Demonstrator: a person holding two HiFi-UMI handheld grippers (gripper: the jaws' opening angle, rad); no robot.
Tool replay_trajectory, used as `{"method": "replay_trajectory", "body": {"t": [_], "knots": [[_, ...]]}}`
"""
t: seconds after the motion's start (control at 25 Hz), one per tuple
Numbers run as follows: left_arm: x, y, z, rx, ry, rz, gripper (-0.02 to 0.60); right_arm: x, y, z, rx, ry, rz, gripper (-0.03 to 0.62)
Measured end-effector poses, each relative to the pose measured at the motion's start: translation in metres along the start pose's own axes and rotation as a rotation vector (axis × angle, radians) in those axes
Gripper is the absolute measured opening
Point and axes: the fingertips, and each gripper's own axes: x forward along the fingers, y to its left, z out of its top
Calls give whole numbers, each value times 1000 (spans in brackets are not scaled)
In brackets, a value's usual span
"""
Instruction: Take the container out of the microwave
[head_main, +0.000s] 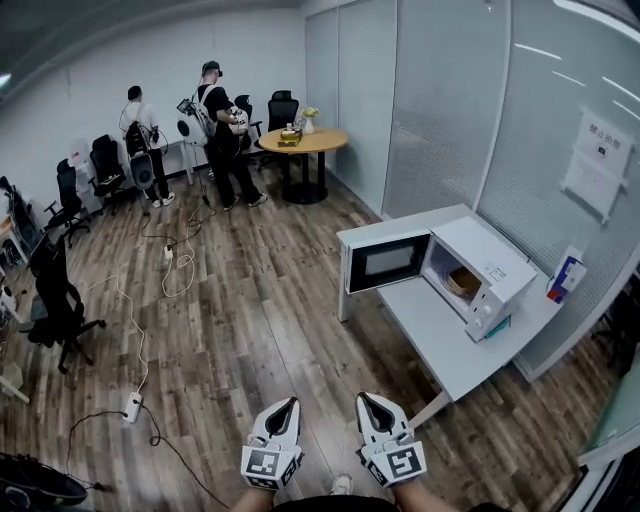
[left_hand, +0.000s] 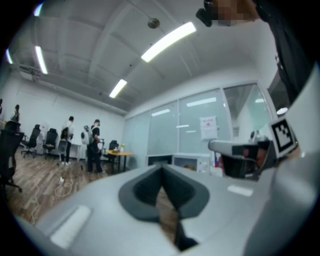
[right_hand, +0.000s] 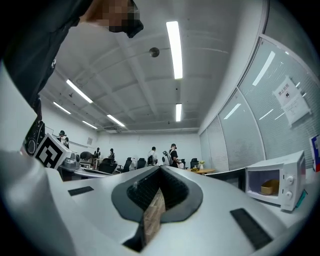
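Observation:
A white microwave (head_main: 490, 275) stands on a white table (head_main: 440, 335) at the right, with its door (head_main: 388, 262) swung open to the left. Inside sits a tan, bowl-like container (head_main: 463, 282), also visible in the right gripper view as the container (right_hand: 270, 186) within the microwave (right_hand: 280, 180). Both grippers are low in the head view, well short of the table, side by side above the wooden floor. My left gripper (head_main: 290, 403) is shut and empty. My right gripper (head_main: 366, 399) has its tips together with nothing held. In the left gripper view the microwave (left_hand: 187, 162) is small and far off.
A blue and white carton (head_main: 567, 275) stands behind the microwave against the glass partition. Cables and a power strip (head_main: 133, 405) lie on the floor at the left. Office chairs (head_main: 55, 295), a round wooden table (head_main: 302, 141) and two people (head_main: 222, 130) fill the back of the room.

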Motion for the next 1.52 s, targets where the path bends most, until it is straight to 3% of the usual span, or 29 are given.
{"method": "replay_trajectory", "body": {"t": [0.36,0.88,1.2,1.52], "knots": [[55,-16,4,19,17,3,5,16,-57,-6,17,-6,2,-2],[140,-16,-4,24,33,-81,5,56,-120,-17,10,-11,-58,-2],[211,15,-1,27,25,-152,5,110,-155,-27,-11,12,-120,-2],[266,48,5,11,14,-216,5,169,-183,-22,-96,-3,-180,-2]]}}
